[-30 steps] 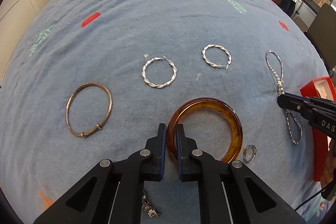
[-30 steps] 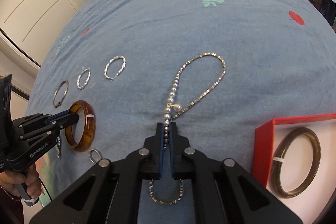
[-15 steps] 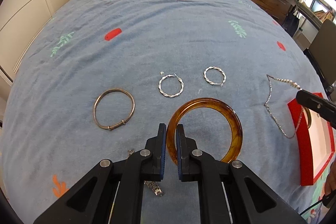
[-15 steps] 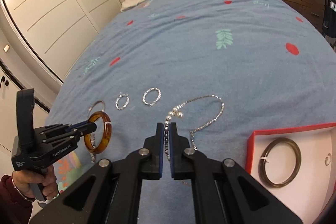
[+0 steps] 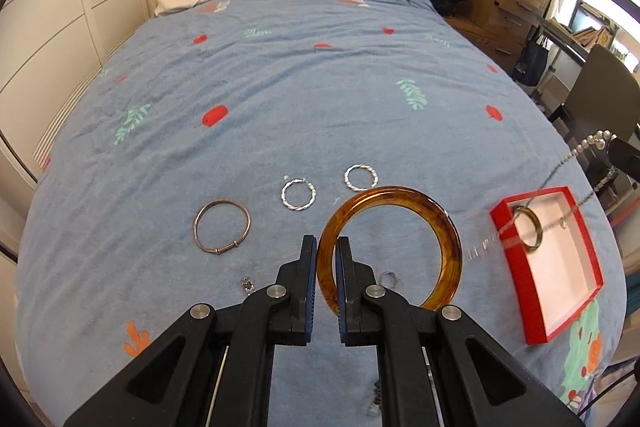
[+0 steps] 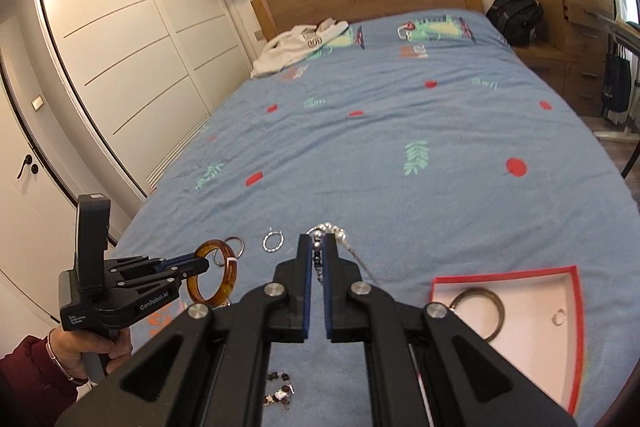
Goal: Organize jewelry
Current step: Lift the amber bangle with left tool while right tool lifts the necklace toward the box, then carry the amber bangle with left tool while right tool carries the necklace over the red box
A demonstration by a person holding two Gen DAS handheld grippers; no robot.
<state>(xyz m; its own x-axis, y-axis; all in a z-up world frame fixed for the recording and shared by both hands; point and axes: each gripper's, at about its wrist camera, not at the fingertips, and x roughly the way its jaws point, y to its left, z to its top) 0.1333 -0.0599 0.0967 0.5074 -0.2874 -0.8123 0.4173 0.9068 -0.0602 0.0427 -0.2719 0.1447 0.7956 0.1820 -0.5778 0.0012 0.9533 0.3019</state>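
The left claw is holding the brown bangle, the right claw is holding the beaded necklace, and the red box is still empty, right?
Not quite. The red box is not empty: the right wrist view shows a dark bangle and a small ring lying in it. The rest is right: the left claw holds the brown bangle, and the right claw holds the beaded necklace.

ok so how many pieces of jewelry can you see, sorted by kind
bangles: 3, amber one in the left tongs, thin metal one on the bed, dark one in the red box
twisted hoops: 2
small rings: 2, on the bed, in the box
bead chains: 1, in the right tongs
small bits near the front edge, too unclear: 2
total: 10
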